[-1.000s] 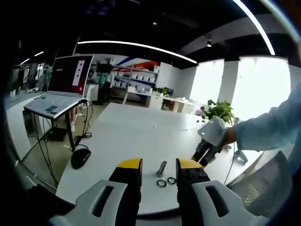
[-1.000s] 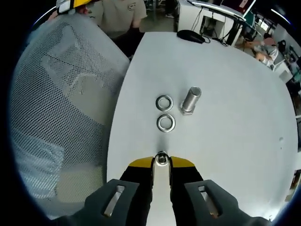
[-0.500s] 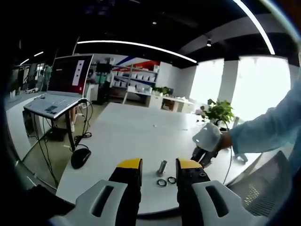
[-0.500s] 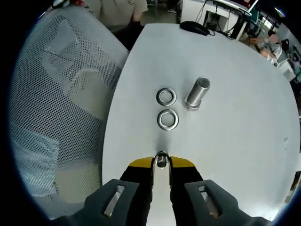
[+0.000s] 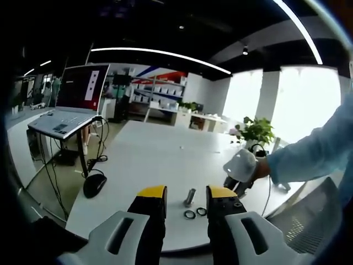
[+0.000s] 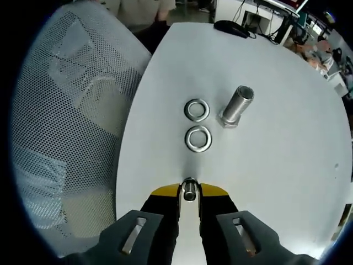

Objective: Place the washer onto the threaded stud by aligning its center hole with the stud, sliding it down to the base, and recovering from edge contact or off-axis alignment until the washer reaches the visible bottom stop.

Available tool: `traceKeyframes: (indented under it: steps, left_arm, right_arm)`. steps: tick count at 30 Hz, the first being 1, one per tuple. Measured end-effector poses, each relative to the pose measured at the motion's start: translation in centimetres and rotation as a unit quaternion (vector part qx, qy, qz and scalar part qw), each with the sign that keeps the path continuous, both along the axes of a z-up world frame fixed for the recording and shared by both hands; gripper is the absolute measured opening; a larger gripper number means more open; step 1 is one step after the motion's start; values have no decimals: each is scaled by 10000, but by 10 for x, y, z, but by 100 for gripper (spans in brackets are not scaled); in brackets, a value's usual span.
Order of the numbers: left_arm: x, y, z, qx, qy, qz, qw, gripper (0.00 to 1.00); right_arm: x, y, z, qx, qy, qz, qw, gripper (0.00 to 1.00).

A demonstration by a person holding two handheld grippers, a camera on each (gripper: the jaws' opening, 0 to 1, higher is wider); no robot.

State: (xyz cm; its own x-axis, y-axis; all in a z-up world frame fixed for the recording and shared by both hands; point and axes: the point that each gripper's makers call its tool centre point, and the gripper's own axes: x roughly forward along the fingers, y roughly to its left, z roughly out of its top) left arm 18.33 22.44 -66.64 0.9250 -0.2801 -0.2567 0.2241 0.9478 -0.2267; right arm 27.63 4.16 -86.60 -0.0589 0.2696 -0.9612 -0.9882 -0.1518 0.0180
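Shiny metal washers [image 6: 198,138] and stud [image 6: 237,106] on matt white table [image 6: 287,143].

Two washers [image 6: 197,124] side by side on the bench [image 6: 287,160], just left of the stud [image 6: 237,106]. Mesh chair [image 6: 66,127] beyond the bench's left edge.

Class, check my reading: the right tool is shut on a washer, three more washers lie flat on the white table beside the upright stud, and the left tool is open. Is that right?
Not quite. Two washers lie flat on the white table beside the upright stud, not three, as the right gripper view shows. The rest stands: the right tool is shut on a washer, and the left tool is open.
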Motion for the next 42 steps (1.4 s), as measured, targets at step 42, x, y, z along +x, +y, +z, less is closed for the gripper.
traceKeyframes:
  steps: [42]
  left_arm:
    - [1, 1, 1, -20, -1, 32, 10000, 26]
  right_arm:
    - [10, -9, 26, 589, 128, -534, 9968, 8]
